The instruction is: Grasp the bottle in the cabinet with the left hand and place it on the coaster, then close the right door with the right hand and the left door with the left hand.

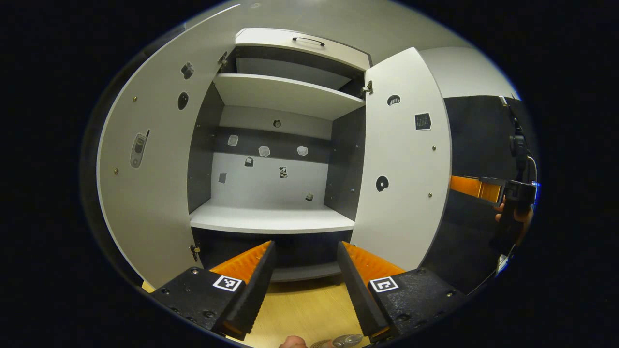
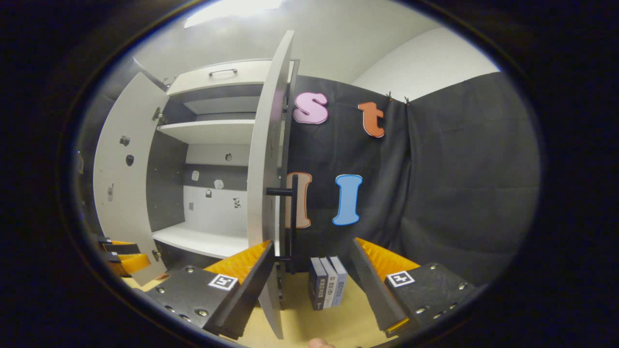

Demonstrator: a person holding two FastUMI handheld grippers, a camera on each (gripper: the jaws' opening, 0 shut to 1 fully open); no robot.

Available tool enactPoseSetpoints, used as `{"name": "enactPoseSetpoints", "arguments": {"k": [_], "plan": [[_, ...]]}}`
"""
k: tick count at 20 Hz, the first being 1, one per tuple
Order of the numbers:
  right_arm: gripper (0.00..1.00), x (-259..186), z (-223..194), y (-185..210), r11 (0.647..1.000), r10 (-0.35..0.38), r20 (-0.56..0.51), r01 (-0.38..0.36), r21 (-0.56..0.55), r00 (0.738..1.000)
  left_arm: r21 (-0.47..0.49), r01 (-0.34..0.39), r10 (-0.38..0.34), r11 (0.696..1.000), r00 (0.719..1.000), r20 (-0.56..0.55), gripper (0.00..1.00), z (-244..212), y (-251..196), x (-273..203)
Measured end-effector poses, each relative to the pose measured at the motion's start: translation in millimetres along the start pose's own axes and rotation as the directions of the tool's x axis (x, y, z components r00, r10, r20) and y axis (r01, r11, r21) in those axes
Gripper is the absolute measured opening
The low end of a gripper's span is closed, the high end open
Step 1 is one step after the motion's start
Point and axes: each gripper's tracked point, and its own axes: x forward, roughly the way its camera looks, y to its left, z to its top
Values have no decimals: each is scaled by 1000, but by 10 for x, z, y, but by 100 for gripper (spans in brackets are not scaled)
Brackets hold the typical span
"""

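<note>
In the left gripper view, the grey two-door cabinet (image 1: pixel 285 145) stands with both doors swung wide: the left door (image 1: pixel 145 183) and the right door (image 1: pixel 406 169), each a tall flat panel with its long axis upright. The left gripper (image 1: pixel 306 285) hangs low in front of the cabinet's lower shelf (image 1: pixel 271 220), fingers spread wide with nothing between them, over a light wooden tabletop (image 1: pixel 304 309). At the bottom edge a clear bottle top (image 1: pixel 346 340) peeks in just below the gripper; its direction cannot be told. Far right, the right gripper (image 1: pixel 483 188) is held by a hand (image 1: pixel 515 215).

In the right gripper view, the right gripper (image 2: pixel 312 285) is spread wide and holds nothing. The right door (image 2: pixel 266 169) shows edge-on, its black bar handle (image 2: pixel 290 212) upright just beyond the left finger. Three small upright books (image 2: pixel 328 285) stand between the fingers, farther off. The left door (image 2: pixel 123 179) stands open beyond.
</note>
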Motion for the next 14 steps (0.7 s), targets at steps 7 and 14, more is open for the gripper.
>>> {"name": "enactPoseSetpoints", "arguments": {"k": [7,14], "plan": [[93,-11,1,187,999,50,-7,-50,6,999,-12,22,-22,1000,1000,1,81,-5,-72,52],[96,-2,-4,366,995,97,-10,-97,17,995,-3,10,-10,1000,1000,-12,81,-65,-58,0]]}}
